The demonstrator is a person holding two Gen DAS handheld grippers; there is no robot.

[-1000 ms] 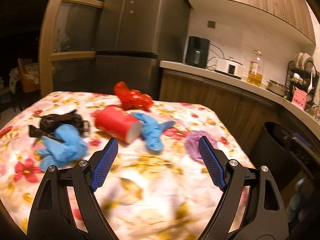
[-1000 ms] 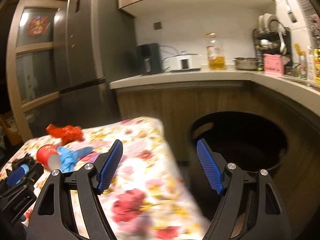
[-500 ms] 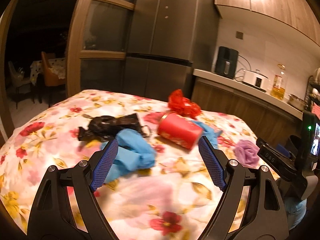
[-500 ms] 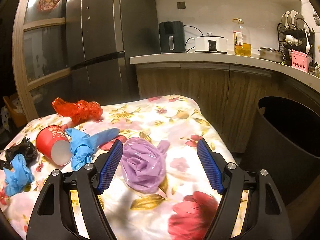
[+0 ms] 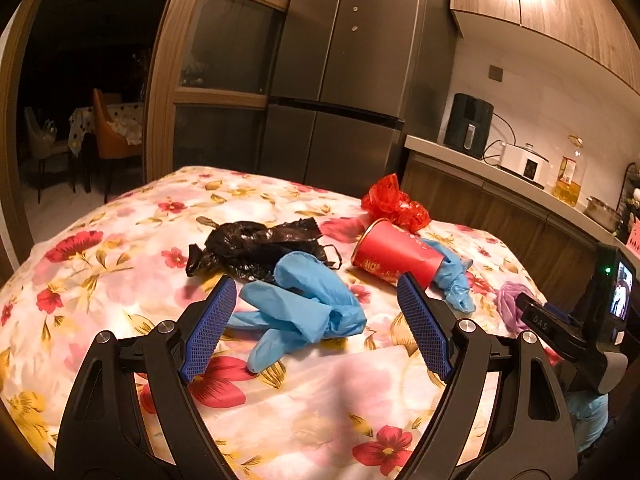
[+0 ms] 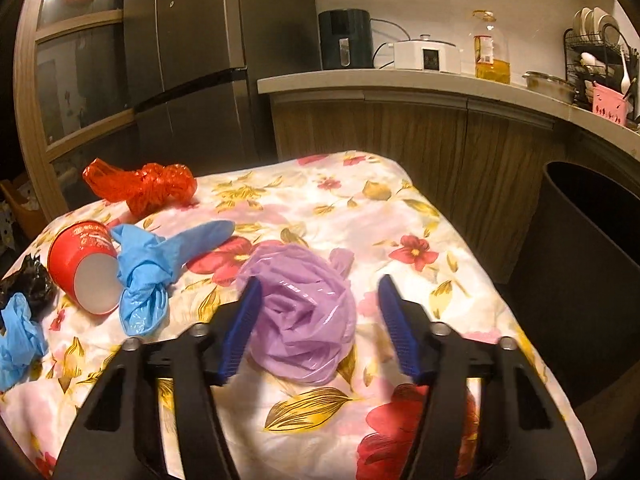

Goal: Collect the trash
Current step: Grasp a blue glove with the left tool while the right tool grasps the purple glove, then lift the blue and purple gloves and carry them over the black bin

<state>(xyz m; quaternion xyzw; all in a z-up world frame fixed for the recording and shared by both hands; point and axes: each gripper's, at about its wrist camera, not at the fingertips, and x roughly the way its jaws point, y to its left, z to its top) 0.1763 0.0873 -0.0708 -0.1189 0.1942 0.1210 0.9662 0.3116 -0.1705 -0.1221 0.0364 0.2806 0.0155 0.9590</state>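
Centrally, right gripper (image 6: 316,320) jaws just closing, straddling purple bag (image 6: 304,312), not yet pinching, left gripper (image 5: 316,320) wide over blue glove (image 5: 304,312).

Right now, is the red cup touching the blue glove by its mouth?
Touching. In the right wrist view the knotted blue glove presses against the white open mouth of the red cup, with no cloth showing between them.

Purple bag (image 6: 304,312), red cup (image 6: 82,264) (floral tablecloth (image 6: 360,208)).
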